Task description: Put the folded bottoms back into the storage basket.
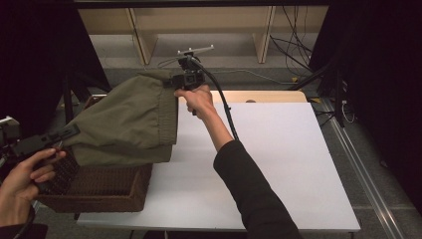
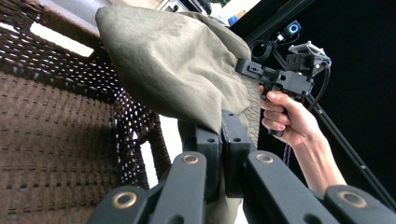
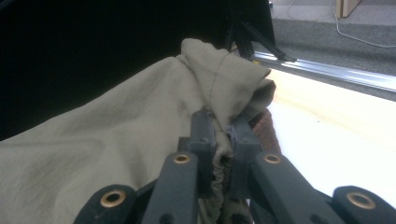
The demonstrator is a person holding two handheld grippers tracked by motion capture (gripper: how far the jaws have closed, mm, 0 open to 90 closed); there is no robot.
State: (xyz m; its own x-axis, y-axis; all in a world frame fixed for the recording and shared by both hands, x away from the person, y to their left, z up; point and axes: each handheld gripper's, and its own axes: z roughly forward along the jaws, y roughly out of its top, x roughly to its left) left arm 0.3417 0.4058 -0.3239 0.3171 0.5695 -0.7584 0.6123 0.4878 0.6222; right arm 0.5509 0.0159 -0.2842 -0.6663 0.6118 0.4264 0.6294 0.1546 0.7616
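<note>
Currently both tools clamp the olive garment [image 1: 127,117]: left tool [image 1: 69,133] at 9 o'clock, right tool [image 1: 175,79] at 12, above wicker basket [image 1: 99,191]. Judgement: keep tension even, lift clear, then spread over white surface [image 1: 278,164].

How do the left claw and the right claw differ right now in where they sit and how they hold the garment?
The left claw sits low at the table's left edge beside the wicker basket; the right claw is raised high, farther across the table. The left claw grips the olive garment at its lower near corner; the right claw pinches a bunched fold by the ribbed hem at the far top corner. Both are shut on the cloth, holding it spread above the basket.
</note>
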